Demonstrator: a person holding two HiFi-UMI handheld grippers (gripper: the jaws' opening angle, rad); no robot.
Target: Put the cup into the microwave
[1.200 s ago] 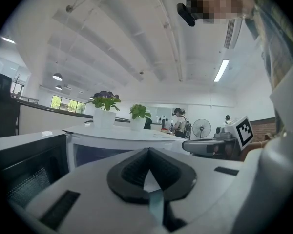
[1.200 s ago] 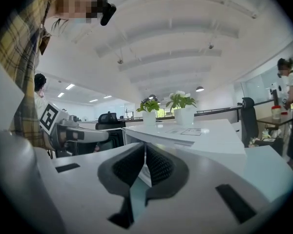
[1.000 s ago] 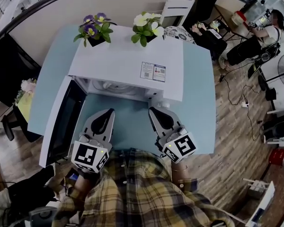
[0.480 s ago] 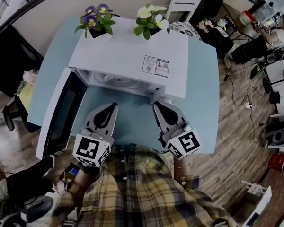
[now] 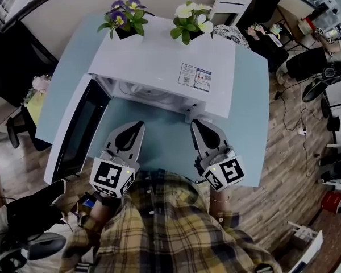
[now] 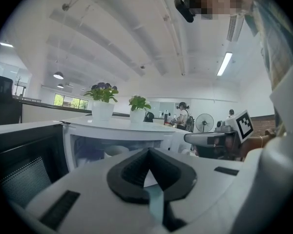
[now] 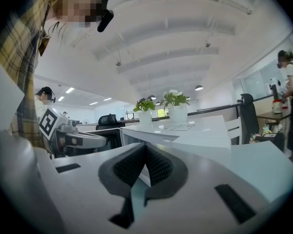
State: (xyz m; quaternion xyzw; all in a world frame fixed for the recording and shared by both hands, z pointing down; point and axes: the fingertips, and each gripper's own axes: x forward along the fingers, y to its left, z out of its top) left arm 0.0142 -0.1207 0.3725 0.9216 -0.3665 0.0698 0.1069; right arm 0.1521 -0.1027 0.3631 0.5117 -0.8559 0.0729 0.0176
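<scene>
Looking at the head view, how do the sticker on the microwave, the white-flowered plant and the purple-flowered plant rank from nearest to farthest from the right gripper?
1. Sticker, on the microwave top, just ahead of the right gripper.
2. White-flowered plant, at the top's back right.
3. Purple-flowered plant, at the back left, farthest.

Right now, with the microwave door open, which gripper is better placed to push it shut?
Left, probably. The door hangs open left of the microwave, with the left gripper close beside it. The right gripper sits toward the right end and would have to cross over. Both are shut, empty.
</scene>
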